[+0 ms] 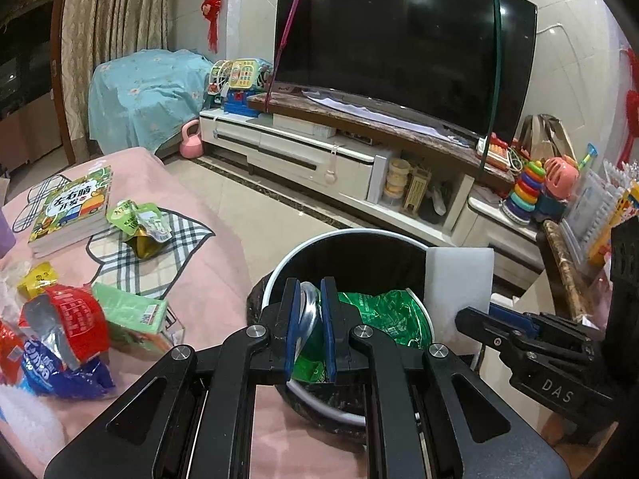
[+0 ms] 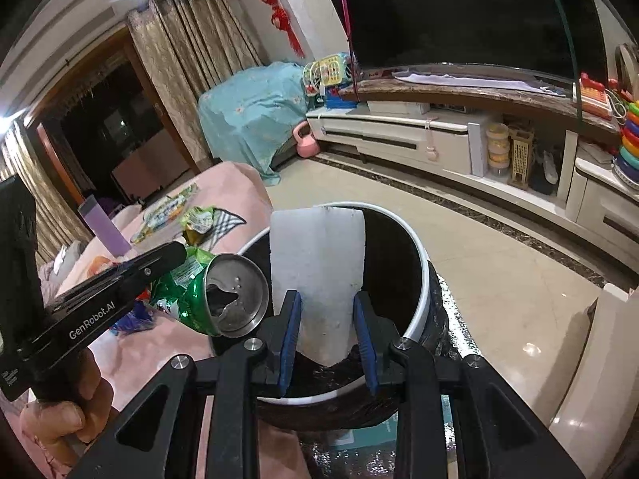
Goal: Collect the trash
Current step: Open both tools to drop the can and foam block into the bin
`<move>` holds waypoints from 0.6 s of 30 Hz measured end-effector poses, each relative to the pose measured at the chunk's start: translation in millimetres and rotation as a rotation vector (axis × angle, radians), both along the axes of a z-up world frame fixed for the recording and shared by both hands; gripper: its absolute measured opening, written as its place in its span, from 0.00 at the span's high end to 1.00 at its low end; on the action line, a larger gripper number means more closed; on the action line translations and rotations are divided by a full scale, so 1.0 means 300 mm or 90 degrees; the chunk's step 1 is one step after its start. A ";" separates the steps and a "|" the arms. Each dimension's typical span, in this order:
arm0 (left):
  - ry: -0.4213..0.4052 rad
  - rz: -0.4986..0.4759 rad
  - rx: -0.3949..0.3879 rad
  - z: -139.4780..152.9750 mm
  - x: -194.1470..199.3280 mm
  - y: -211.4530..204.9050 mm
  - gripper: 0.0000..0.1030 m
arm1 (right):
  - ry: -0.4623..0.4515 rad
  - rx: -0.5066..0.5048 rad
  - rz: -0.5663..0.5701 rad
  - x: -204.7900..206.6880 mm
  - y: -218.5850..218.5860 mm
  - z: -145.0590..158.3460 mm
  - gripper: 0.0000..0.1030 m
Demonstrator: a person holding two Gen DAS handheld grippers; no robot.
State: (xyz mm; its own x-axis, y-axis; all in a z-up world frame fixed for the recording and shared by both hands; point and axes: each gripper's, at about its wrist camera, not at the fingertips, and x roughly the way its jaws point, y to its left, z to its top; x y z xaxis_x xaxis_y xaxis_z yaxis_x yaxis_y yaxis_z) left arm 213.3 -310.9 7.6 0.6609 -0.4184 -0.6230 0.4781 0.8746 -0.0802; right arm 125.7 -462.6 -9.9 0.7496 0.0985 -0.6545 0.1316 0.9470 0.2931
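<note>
The left gripper is clamped on a crushed green can, held over the bin's near rim. The right gripper pinches a white foam block above the bin's open mouth, just beside the can.

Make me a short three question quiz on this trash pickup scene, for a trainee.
1. True or false: the left gripper holds a crushed green can.
2. What does the right gripper hold? A) white foam piece B) book C) red wrapper
3. Fill in: both items hang over the ____.

Key: 1 true. 2 A, the white foam piece. 3 trash bin.
</note>
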 end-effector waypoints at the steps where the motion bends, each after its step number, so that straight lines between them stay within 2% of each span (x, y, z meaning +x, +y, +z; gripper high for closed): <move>1: 0.002 0.000 0.001 -0.005 0.001 -0.002 0.90 | 0.002 -0.001 0.001 0.003 -0.002 -0.003 0.73; 7: 0.024 -0.015 -0.002 -0.019 0.019 -0.019 0.90 | 0.012 -0.013 0.003 0.014 -0.002 -0.002 0.69; 9: 0.020 -0.015 0.004 -0.018 0.012 -0.022 0.86 | 0.017 -0.012 0.004 0.022 -0.007 -0.004 0.67; 10: 0.020 -0.015 0.004 -0.016 0.011 -0.020 0.77 | 0.019 -0.009 0.002 0.022 -0.008 -0.006 0.66; 11: 0.018 -0.011 0.003 -0.014 0.006 -0.014 0.62 | 0.021 -0.007 0.001 0.025 -0.009 -0.008 0.65; 12: 0.013 -0.004 -0.002 -0.009 -0.002 -0.001 0.56 | 0.024 -0.005 -0.001 0.027 -0.014 -0.010 0.65; 13: 0.008 0.003 -0.008 -0.006 -0.009 0.017 0.50 | 0.025 0.001 -0.002 0.024 -0.016 -0.013 0.58; 14: 0.006 0.008 -0.013 -0.005 -0.014 0.032 0.44 | 0.025 0.004 -0.003 0.023 -0.018 -0.014 0.52; 18: 0.015 0.034 -0.017 -0.015 -0.042 0.115 0.38 | 0.015 0.009 -0.006 0.003 -0.001 -0.003 0.42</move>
